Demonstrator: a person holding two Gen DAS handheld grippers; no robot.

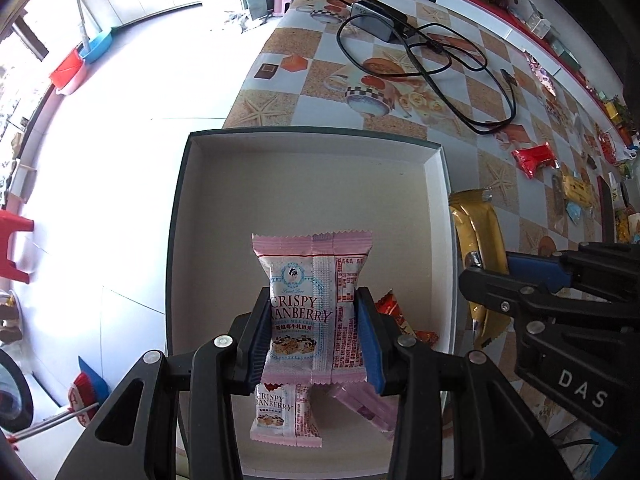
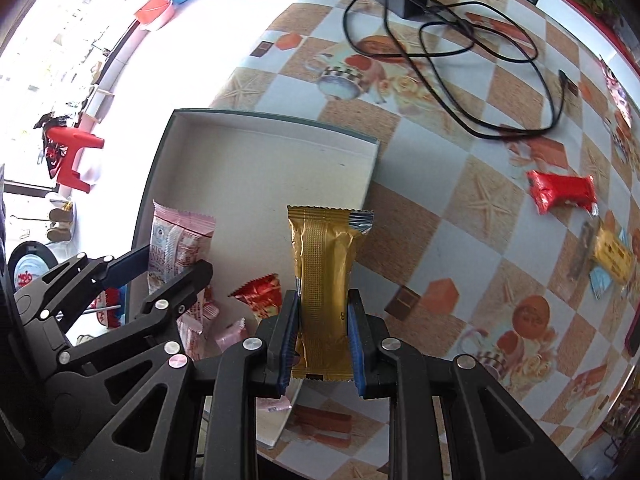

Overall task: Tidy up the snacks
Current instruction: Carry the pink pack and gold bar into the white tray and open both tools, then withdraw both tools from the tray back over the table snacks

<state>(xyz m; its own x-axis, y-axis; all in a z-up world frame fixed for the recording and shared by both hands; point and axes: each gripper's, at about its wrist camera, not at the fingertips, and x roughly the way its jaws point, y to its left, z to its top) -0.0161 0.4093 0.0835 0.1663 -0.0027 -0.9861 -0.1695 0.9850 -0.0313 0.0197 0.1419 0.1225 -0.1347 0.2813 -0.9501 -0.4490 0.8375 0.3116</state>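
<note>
My left gripper (image 1: 312,336) is shut on a pink Crispy Cranberry packet (image 1: 316,280) and holds it above the open white box (image 1: 304,152). In the box lie another pink cranberry packet (image 1: 284,416), a pink bar (image 1: 368,404) and a red packet (image 1: 394,312). My right gripper (image 2: 323,344) is shut on a gold snack bar (image 2: 326,268) over the box's right wall (image 2: 370,176). The gold bar (image 1: 476,240) and right gripper (image 1: 516,276) also show in the left wrist view. The left gripper (image 2: 160,276) with its pink packet (image 2: 178,240) shows in the right wrist view.
The box sits at the table's left edge, with floor beyond. On the patterned tablecloth (image 2: 472,200) lie a red snack (image 2: 562,196), a yellow snack (image 2: 612,258), and a black charger with looping cable (image 2: 440,40). More snacks lie far right (image 1: 576,188).
</note>
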